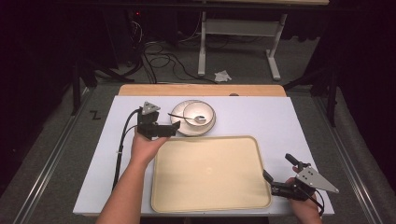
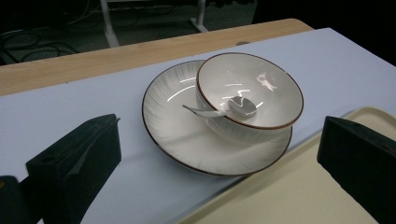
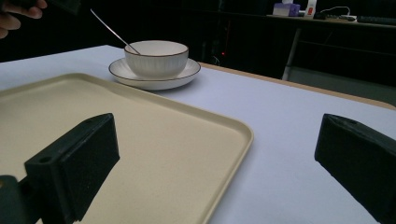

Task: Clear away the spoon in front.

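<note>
A white bowl (image 1: pixel 200 113) (image 2: pixel 250 88) (image 3: pixel 156 56) with a brown rim stands on a matching plate (image 1: pixel 192 133) (image 2: pixel 173 121) (image 3: pixel 154 81) at the back middle of the white mat. A metal spoon (image 1: pixel 187 117) (image 2: pixel 233 107) (image 3: pixel 109 28) rests in the bowl, its handle leaning out to the left. My left gripper (image 1: pixel 172 129) (image 2: pixel 222 135) is open just left of the plate, jaws pointing at it. A beige tray (image 1: pixel 210 177) (image 2: pixel 289 196) (image 3: pixel 140 140) lies in front, nothing on it. My right gripper (image 1: pixel 278 167) (image 3: pixel 219 135) is open at the tray's near right corner.
A wooden table edge (image 1: pixel 201 89) shows behind the white mat (image 1: pixel 261 116). Beyond it on the floor are cables (image 1: pixel 163 60), a white table frame (image 1: pixel 238 28) and a crumpled paper (image 1: pixel 222 75). A hand (image 3: pixel 14 11) shows at the right gripper view's top left.
</note>
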The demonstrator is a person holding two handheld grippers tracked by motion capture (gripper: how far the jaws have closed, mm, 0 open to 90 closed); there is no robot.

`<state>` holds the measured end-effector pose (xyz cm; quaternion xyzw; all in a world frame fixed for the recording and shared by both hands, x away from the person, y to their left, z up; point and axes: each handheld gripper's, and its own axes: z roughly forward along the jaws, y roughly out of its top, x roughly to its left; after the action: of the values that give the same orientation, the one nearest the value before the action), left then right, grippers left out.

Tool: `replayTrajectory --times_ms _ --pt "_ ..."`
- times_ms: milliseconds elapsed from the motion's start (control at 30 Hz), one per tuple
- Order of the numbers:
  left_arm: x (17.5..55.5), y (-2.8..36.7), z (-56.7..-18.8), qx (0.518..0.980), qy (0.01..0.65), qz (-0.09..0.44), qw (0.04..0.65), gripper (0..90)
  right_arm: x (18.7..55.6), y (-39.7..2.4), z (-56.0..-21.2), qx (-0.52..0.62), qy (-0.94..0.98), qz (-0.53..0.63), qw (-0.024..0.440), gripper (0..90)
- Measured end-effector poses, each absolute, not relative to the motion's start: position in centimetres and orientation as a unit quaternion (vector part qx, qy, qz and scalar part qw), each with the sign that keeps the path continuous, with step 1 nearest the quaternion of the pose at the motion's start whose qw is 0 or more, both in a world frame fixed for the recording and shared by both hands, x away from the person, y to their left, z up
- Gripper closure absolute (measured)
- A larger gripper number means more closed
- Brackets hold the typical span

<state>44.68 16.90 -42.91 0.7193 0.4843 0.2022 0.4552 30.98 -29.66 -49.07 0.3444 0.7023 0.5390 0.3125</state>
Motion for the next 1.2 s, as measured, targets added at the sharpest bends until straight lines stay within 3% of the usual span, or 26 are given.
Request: replayTrajectory --times_ms 333,600,767,800,867,1067,1200 --pt "47.0 16.7 -42.7 0.711 0.503 0.195 0.451 0.3 31.1 -29.8 -49.2 0.349 0.699 0.543 0.308 0.4" --pt "48.4 17.1 -42.8 0.7 0.533 0.151 0.45 3.7 31.1 -29.6 -49.2 0.347 0.699 0.546 0.304 0.4" --pt "49.0 17.7 -43.0 0.683 0.566 0.102 0.45 20.8 31.1 -29.5 -49.3 0.347 0.701 0.544 0.304 0.4" --pt "49.1 17.8 -43.1 0.683 0.571 0.094 0.446 30.9 31.0 -29.5 -49.3 0.344 0.702 0.544 0.303 0.4" --pt "49.1 18.0 -43.0 0.682 0.569 0.082 0.451 33.0 31.0 -29.4 -49.3 0.345 0.702 0.545 0.302 0.4" --pt "49.2 18.3 -43.0 0.678 0.575 0.063 0.454 57.1 31.0 -29.2 -49.3 0.343 0.704 0.544 0.301 0.4" --pt "49.2 18.3 -43.0 0.679 0.577 0.055 0.451 64.7 31.0 -29.3 -49.3 0.342 0.704 0.544 0.301 0.4"
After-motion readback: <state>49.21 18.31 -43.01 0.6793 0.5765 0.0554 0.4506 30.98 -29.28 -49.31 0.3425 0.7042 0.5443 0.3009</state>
